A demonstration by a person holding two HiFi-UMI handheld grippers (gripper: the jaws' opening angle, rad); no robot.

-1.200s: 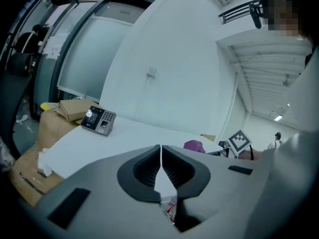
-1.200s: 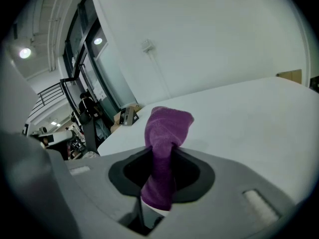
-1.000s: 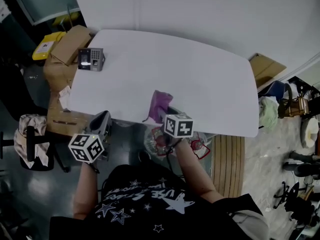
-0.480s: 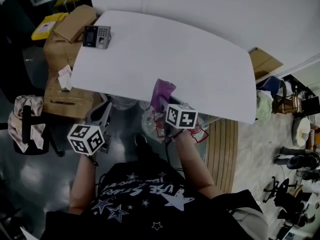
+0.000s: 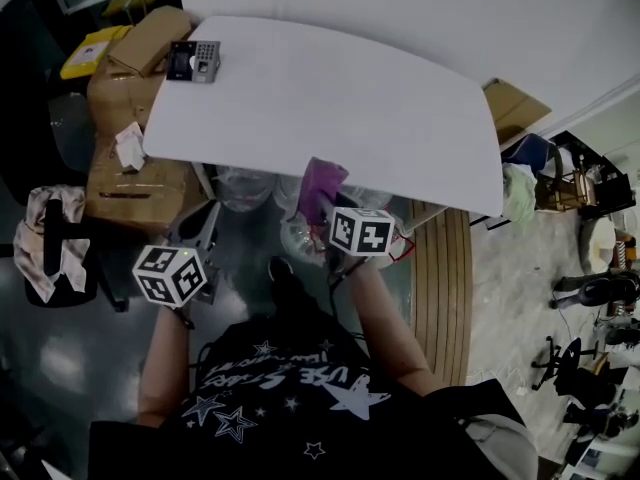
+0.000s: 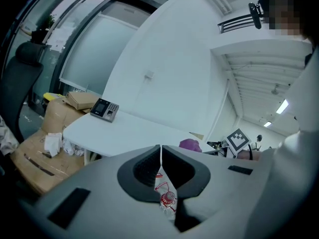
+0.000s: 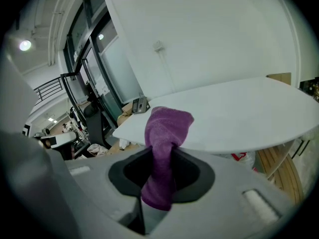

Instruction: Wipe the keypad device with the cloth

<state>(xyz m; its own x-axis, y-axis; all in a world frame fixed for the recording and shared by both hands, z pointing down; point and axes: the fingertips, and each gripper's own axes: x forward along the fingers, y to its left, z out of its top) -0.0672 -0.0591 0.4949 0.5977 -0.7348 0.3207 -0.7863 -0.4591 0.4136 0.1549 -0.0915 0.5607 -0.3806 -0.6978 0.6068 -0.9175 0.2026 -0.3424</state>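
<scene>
The keypad device (image 5: 194,61) is dark with a grey key panel and sits at the far left corner of the white table (image 5: 400,118); it also shows as the keypad device (image 6: 106,109) and, small, as the keypad device (image 7: 140,104). My right gripper (image 7: 160,156) is shut on the purple cloth (image 7: 164,146), which sticks up between its jaws. From above, the purple cloth (image 5: 320,190) hangs just off the table's near edge in the right gripper (image 5: 322,218). The left gripper (image 6: 160,151) is shut and empty, held low off the table's near left, the left gripper (image 5: 200,230) well short of the device.
Cardboard boxes (image 5: 135,118) and a yellow packet (image 5: 92,50) lie left of the table. A clear plastic bag with red print (image 5: 300,238) sits on the floor under the near edge. A chair with a cloth (image 5: 50,238) stands at far left. Wooden slats (image 5: 445,288) lie right.
The view has shifted back from the table, so both grippers now hang off its near edge. The cloth stays clamped in the right gripper.
</scene>
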